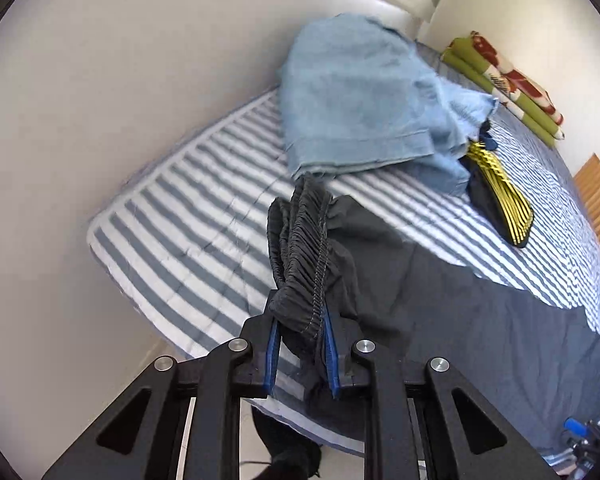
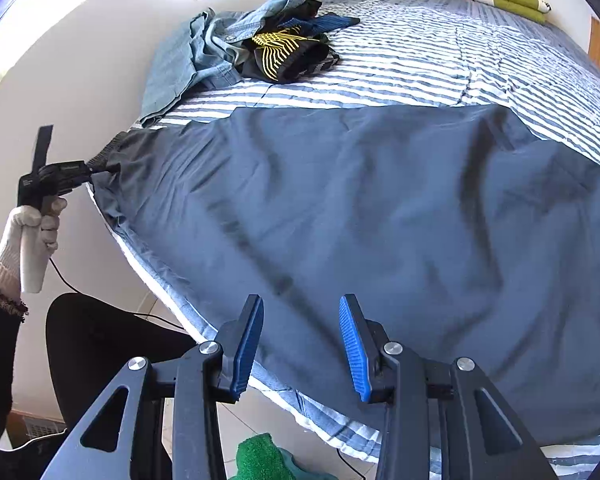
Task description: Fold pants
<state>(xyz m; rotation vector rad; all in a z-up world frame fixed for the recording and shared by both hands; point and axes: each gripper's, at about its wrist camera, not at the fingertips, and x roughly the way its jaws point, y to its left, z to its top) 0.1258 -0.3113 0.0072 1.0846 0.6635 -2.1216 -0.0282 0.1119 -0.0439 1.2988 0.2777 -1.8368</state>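
Dark grey pants (image 2: 360,216) lie spread flat across the striped bed (image 2: 440,64). Their elastic waistband (image 1: 304,272) is bunched between the blue pads of my left gripper (image 1: 302,344), which is shut on it at the bed's corner. The right wrist view shows that same left gripper (image 2: 88,170) held by a gloved hand (image 2: 28,232), pulling the waistband at the left edge. My right gripper (image 2: 300,344) hovers open over the near edge of the pants, with nothing between its fingers.
A pile of light blue denim (image 1: 360,104) and a black garment with yellow lines (image 1: 496,192) sits at the far side of the bed. A folded green blanket (image 1: 504,84) lies by the wall. A green item (image 2: 260,460) is on the floor.
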